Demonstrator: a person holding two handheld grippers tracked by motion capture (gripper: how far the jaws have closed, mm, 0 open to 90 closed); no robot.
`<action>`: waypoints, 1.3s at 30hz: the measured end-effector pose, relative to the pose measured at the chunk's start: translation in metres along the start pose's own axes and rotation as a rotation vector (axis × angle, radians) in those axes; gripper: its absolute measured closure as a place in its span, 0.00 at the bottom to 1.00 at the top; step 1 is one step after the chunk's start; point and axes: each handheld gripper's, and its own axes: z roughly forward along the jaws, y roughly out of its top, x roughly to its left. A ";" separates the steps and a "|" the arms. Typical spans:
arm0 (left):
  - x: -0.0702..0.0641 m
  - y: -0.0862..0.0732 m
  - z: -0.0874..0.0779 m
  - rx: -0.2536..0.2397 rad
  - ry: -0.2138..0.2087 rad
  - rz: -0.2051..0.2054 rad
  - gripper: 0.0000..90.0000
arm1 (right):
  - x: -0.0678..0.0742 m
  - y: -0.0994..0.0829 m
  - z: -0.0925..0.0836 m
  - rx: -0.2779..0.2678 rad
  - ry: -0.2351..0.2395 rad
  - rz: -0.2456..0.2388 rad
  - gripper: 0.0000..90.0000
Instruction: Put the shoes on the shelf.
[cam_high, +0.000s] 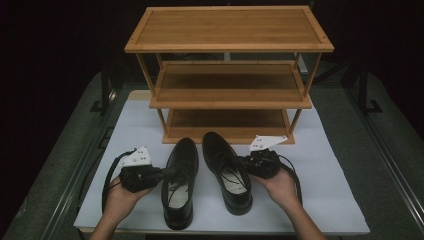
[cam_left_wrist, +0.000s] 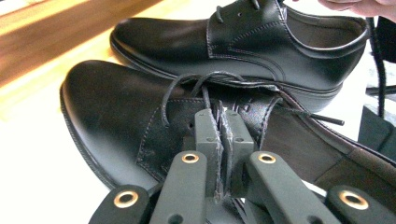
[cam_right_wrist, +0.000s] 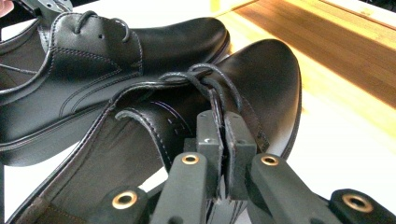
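Dark surroundings frame our white worktop (cam_high: 325, 200) in the high view, where a three-tier wooden shoe rack (cam_high: 229, 75) stands behind two black shoes lying side by side, the left shoe (cam_high: 180, 182) met by our left tongs (cam_high: 167, 173) and the right shoe (cam_high: 227, 172) by our right tongs (cam_high: 240, 162). Along the left gripper view, our left tongs (cam_left_wrist: 220, 135) are clenched on that shoe's lace-side collar edge, and in the right gripper view our right tongs (cam_right_wrist: 221, 135) pinch the right shoe's (cam_right_wrist: 261, 79) collar likewise. To lift well, we judge we should keep both grips firm, raise each shoe level and steer toes-first toward a shelf.

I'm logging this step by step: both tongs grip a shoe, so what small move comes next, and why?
Probably lift both together: the left tongs are shut on the left shoe and the right tongs on the right shoe, just before the rack.
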 end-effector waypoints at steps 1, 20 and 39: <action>0.000 0.000 0.000 -0.001 0.007 0.000 0.98 | 0.000 0.000 0.000 -0.002 -0.003 -0.002 0.97; 0.008 0.025 0.002 -0.070 0.066 -0.013 0.98 | -0.010 0.000 -0.026 -0.052 -0.072 0.032 0.97; 0.051 0.071 0.055 -0.123 0.067 0.010 0.98 | -0.067 0.004 -0.039 -0.108 -0.175 0.106 0.97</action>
